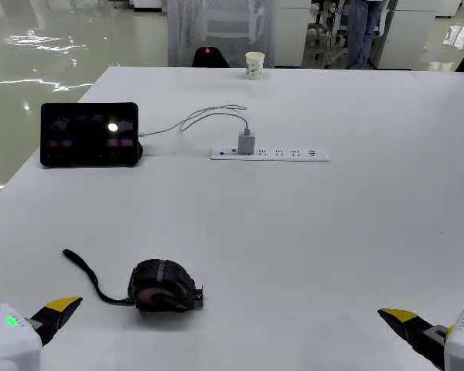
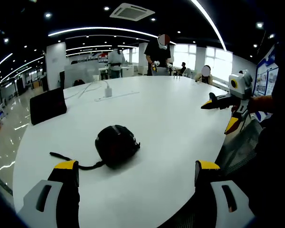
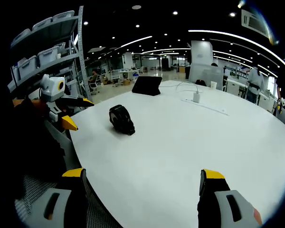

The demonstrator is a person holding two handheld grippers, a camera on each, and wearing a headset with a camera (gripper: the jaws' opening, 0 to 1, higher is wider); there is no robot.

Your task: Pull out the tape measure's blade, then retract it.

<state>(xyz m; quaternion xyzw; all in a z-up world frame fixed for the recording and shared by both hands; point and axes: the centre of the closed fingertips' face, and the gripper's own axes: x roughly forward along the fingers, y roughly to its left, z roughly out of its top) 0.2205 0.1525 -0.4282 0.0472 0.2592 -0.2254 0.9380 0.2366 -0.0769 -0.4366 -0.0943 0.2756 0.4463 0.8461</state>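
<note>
**Tape measure lying alone near the bench's front edge, with both grippers off it and their jaws apart.**

The black tape measure [image 1: 165, 286] rests close to the front edge of the bench [image 1: 332, 224], toward its left side, with its strap [image 1: 85, 272] trailing left. The blade tip is too small to make out. The left gripper [image 2: 137, 167] and right gripper [image 3: 143, 173] sit at the front edge, one on either side of the tape measure, jaws spread wide and empty. In the head view both are cut off to yellow tips. A tablet [image 1: 90, 134] and a power strip [image 1: 269, 154] lie farther back.
</note>
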